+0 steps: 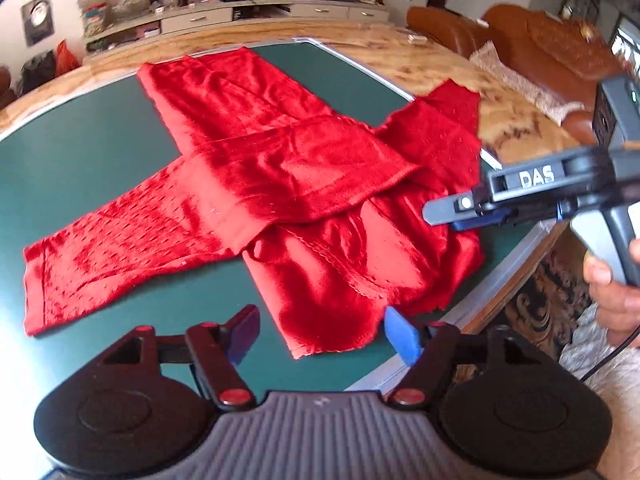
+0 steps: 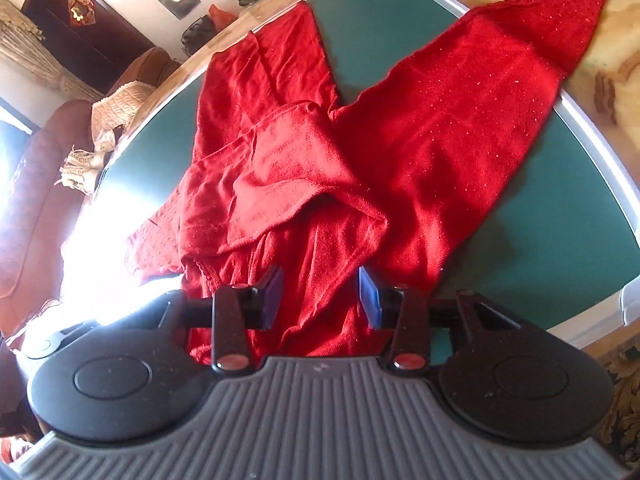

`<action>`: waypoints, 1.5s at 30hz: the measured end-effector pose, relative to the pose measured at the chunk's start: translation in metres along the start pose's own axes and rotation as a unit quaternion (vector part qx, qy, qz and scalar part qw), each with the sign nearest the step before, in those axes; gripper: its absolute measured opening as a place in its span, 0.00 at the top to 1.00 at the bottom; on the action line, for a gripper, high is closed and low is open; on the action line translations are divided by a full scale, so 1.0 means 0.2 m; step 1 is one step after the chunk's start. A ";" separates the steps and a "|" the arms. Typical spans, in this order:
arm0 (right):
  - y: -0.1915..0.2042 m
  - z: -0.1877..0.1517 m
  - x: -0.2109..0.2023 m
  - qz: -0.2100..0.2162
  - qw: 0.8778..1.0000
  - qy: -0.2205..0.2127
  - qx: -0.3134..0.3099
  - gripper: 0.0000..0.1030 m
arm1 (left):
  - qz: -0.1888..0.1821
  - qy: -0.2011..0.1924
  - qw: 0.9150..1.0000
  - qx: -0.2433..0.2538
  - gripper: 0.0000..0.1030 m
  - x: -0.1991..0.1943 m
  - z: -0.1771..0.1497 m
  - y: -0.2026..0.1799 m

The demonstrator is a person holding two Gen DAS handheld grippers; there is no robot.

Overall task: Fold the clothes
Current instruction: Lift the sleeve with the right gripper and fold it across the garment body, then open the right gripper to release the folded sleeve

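Observation:
A red knit garment [image 1: 288, 168] lies partly folded on a green tabletop [image 1: 100, 152], with one sleeve laid across its body. Another sleeve [image 2: 560, 28] reaches past the table's far rim. My left gripper [image 1: 322, 334] hovers open at the garment's near hem, its blue pads [image 1: 402, 338] apart and not pressing on the cloth. My right gripper [image 2: 320, 298] is open just above the garment's [image 2: 320, 160] near part, with red fabric under the gap and nothing pinched. The left wrist view shows the right gripper [image 1: 444, 216] side-on over the cloth's right edge.
The table's silver rim [image 1: 516, 252] runs close on the right, with a person's hand [image 1: 612, 280] beyond it. Brown leather sofas [image 1: 552, 52] stand at the back right, and a cluttered low cabinet [image 1: 240, 12] lines the far wall. Ornate carpet [image 1: 548, 304] lies below the table's edge.

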State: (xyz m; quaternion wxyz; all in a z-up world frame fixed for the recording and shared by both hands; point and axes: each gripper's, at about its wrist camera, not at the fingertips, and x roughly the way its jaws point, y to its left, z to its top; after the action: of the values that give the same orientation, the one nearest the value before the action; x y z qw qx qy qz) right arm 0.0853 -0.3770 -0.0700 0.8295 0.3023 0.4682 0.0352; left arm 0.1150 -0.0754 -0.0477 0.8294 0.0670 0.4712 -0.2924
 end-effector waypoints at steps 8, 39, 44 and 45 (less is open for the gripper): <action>0.01 0.00 -0.07 -0.046 0.998 -0.042 -0.019 0.54 | -0.008 0.022 0.996 -0.080 0.29 0.08 0.02 0.12; 0.00 0.08 -0.17 -0.164 0.979 -0.082 -0.085 0.96 | 0.007 0.027 0.998 -0.049 0.25 0.12 0.07 -0.02; -0.05 0.06 -0.12 -0.179 0.978 -0.078 -0.071 0.85 | 0.018 0.031 0.999 -0.033 0.39 0.15 0.11 -0.06; -0.06 0.05 -0.12 -0.186 0.976 -0.081 -0.072 0.77 | 0.026 0.031 0.999 -0.028 0.48 0.15 0.11 -0.08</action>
State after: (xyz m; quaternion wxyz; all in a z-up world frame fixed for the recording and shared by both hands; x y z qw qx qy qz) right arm 0.0774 -0.3990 -0.0536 0.8765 0.1511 0.4434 -0.1109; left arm 0.1346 -0.1094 -0.0580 0.8231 0.0651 0.5030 -0.2556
